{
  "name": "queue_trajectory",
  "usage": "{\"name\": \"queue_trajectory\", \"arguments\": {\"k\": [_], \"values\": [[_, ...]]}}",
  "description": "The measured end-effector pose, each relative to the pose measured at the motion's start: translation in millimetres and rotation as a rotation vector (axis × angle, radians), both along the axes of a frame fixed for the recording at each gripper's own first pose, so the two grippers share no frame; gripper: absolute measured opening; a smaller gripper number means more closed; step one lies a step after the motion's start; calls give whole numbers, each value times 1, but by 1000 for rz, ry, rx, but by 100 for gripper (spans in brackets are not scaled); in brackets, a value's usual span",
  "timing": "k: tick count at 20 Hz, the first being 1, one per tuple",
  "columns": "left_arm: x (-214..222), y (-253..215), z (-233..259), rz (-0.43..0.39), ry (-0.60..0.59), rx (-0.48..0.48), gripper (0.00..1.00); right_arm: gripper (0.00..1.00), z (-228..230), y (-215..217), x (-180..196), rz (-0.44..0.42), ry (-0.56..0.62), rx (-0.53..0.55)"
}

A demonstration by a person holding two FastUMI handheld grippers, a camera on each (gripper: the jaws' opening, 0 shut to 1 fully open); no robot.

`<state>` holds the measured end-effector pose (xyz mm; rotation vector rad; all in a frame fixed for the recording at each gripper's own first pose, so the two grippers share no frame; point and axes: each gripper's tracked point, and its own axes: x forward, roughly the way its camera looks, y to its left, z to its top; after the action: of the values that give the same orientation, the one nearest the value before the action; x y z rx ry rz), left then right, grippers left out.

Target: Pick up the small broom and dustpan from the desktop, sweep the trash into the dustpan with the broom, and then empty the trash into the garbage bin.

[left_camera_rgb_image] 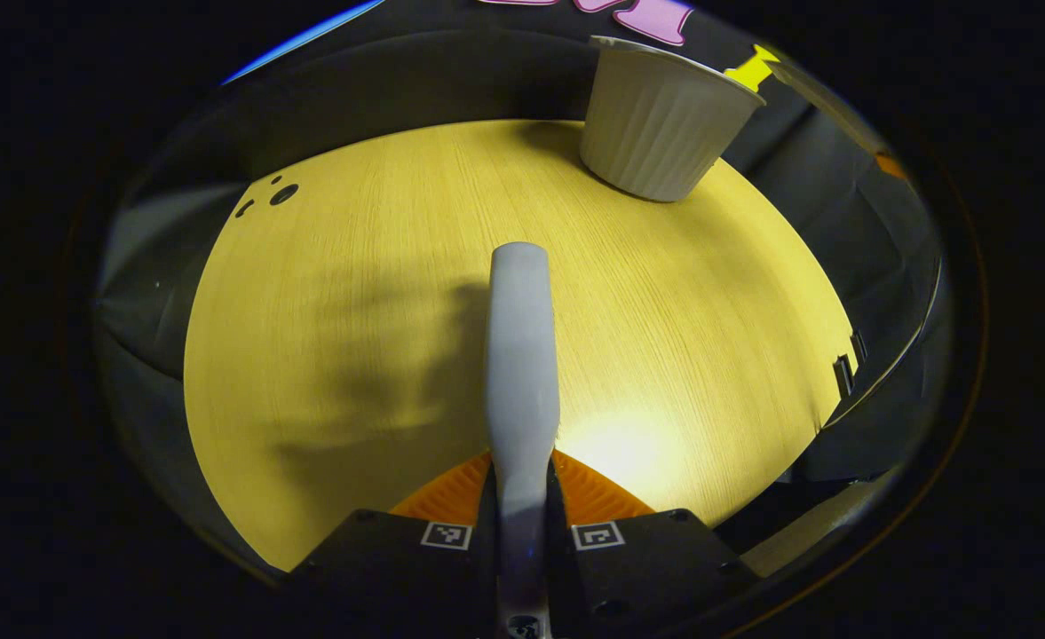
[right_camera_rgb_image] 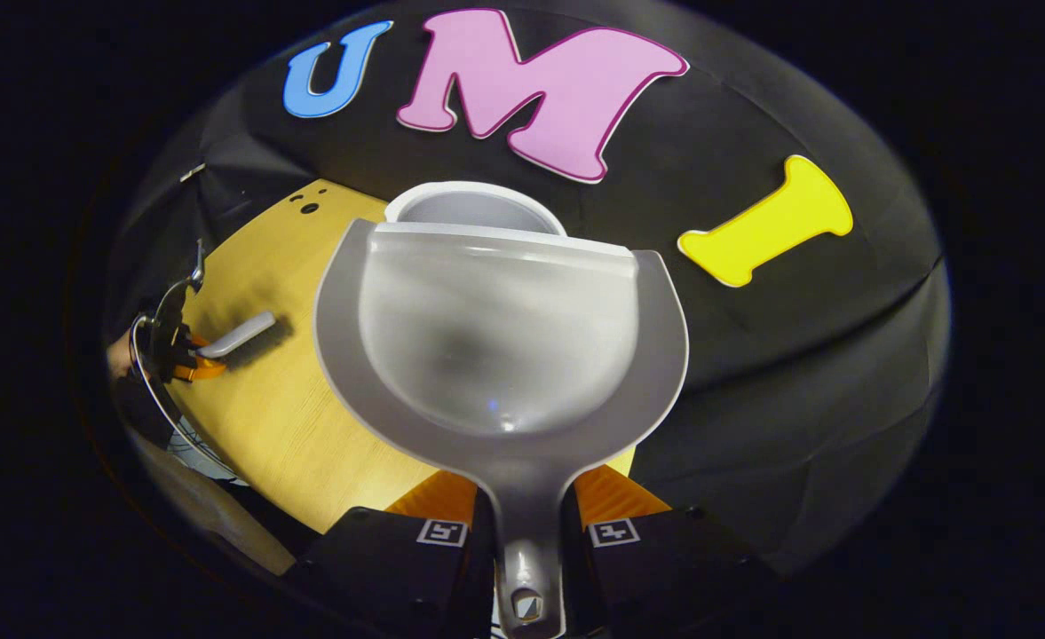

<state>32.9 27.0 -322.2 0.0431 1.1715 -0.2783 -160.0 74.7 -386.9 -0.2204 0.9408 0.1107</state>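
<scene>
Right, left gripper view first: the left gripper (left_camera_rgb_image: pixel 522 524) has its two fingers pressed against a slim pale grey plastic broom handle (left_camera_rgb_image: pixel 520 355), which runs straight ahead from between them over the yellow wood-grain desktop (left_camera_rgb_image: pixel 708 355). The brush end is out of sight. Up at the far edge of the desktop stands a white ribbed plastic garbage bin (left_camera_rgb_image: pixel 660 120), tilted in this view by the lens, well apart from the handle's tip. A small group of dark holes (left_camera_rgb_image: pixel 275 192) sits near the desktop's far left corner.

Over to the right gripper view: the right gripper (right_camera_rgb_image: pixel 526 532) is closed tight on the grey stem of a translucent grey plastic dustpan (right_camera_rgb_image: pixel 500 346), both fingers pinching it. The pan is held up with its open mouth at the top, and directly behind that mouth the garbage bin's white rim (right_camera_rgb_image: pixel 473 191) peeks out. Off to the left, over the desktop (right_camera_rgb_image: pixel 282 417), the left gripper (right_camera_rgb_image: pixel 186 355) shows small with the broom handle (right_camera_rgb_image: pixel 240 335) jutting from it.
</scene>
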Motion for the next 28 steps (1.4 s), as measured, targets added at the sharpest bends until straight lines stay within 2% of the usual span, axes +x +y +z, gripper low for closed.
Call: {"name": "queue_trajectory", "arguments": {"k": [6, 7, 8, 14, 15, 16, 17, 18, 21, 25, 26, 27, 28], "values": [[-3, 14, -1, 30, -5, 27, 27, 34, -66, 63, -52, 59, 56, 65], [-4, 18, -2, 33, -5, 34, 27, 39, -80, 74, -58, 66, 71, 74], [-4, 21, -3, 35, -3, 40, 27, 34, -93, 85, -63, 75, 87, 83], [-10, 27, -15, 49, 17, 60, 27, 35, -175, 149, -84, 104, 169, 124], [-11, 27, -17, 53, 22, 57, 27, 39, -185, 158, -88, 109, 180, 131], [-11, 26, -18, 56, 28, 57, 27, 35, -194, 167, -91, 114, 192, 139], [-11, 26, -19, 59, 31, 63, 27, 39, -204, 175, -93, 119, 202, 145], [-10, 27, -19, 60, 30, 71, 27, 35, -211, 182, -96, 127, 215, 147], [-11, 25, -19, 61, 27, 83, 27, 34, -231, 190, -104, 126, 237, 138], [-10, 25, -20, 63, 27, 93, 27, 35, -245, 197, -101, 66, 269, 164], [-11, 25, -19, 61, 27, 98, 27, 39, -250, 197, -100, 57, 275, 166], [-11, 25, -19, 60, 25, 102, 27, 34, -256, 197, -98, 54, 276, 158], [-11, 25, -19, 58, 24, 107, 27, 35, -258, 196, -97, 59, 274, 144]]}}
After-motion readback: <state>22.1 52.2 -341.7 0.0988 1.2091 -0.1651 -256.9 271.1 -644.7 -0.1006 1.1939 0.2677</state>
